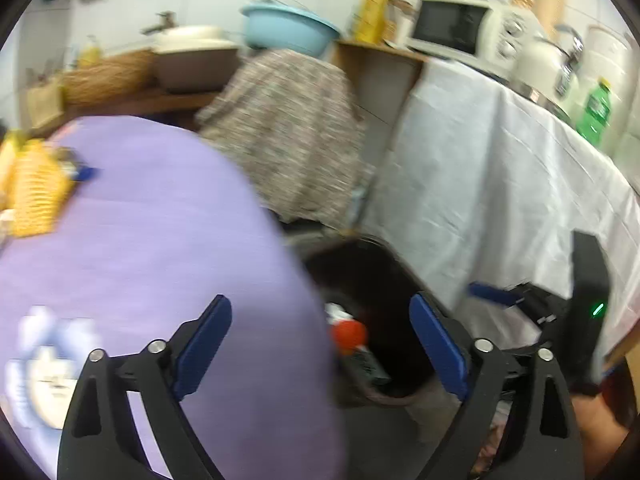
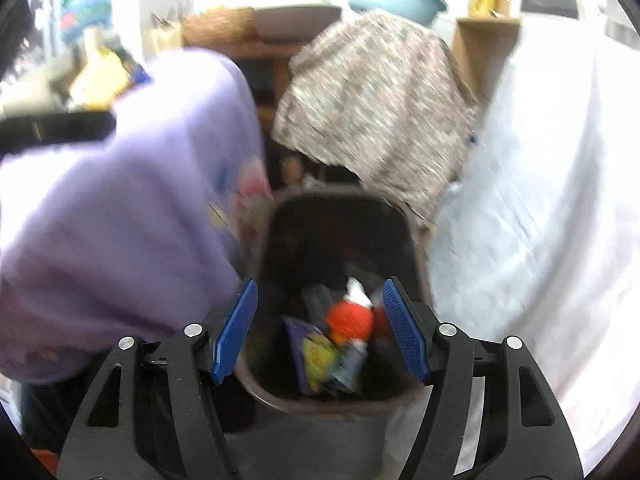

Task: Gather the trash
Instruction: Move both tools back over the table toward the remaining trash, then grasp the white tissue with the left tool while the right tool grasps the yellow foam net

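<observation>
A dark brown trash bin (image 2: 336,404) stands on the floor between a purple-covered table and a white-draped counter. Inside it lie an orange round piece (image 2: 348,320), a purple and yellow wrapper (image 2: 312,352) and a white scrap (image 2: 358,292). My right gripper (image 2: 320,328) hangs above the bin's mouth, open, with nothing between its blue pads. My left gripper (image 1: 320,344) is open too and holds nothing; it straddles the purple table's edge and the bin (image 1: 360,276), where the orange piece (image 1: 348,334) shows. Both views are motion-blurred.
The purple tablecloth (image 1: 160,240) fills the left, with a yellow patterned item (image 1: 36,188) at its far edge. A white-draped counter (image 1: 500,168) carries a microwave (image 1: 448,26) and a green bottle (image 1: 596,110). A floral cloth (image 2: 372,108) hangs behind the bin. The right-hand tool's black housing (image 1: 588,292) is at the right.
</observation>
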